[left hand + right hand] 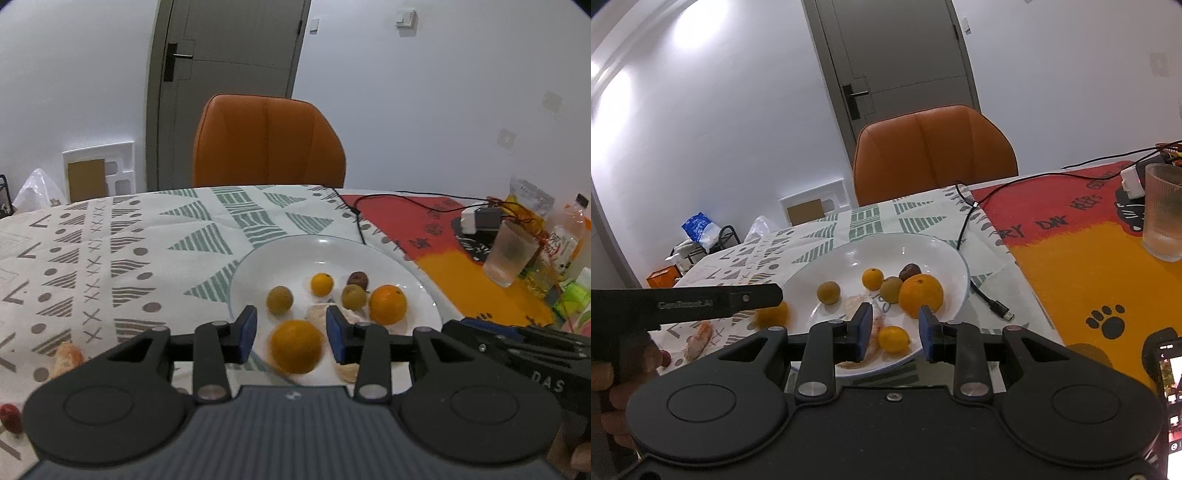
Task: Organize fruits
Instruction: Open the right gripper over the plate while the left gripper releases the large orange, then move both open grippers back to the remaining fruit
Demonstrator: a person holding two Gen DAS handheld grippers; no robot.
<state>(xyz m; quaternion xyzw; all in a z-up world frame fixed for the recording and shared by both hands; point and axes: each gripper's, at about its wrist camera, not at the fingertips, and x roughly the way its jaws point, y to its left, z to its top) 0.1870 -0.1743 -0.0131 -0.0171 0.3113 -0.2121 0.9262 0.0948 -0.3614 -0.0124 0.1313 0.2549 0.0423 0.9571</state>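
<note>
The blurred large orange (295, 346) looks loose, not gripped, and it sits low at the near rim of the white plate (332, 240). Being round, it could roll off onto the desk (110, 258) if either tool nudges it. It lies between the pads of the left hand-held gripper (291, 325), whose jaws stand partly open, with a gap showing on at least 1 side. The right hand-held gripper (892, 325) is also slightly open and holds nothing. A small orange (894, 339) rests on the plate just beyond its pads, clear of both.
</note>
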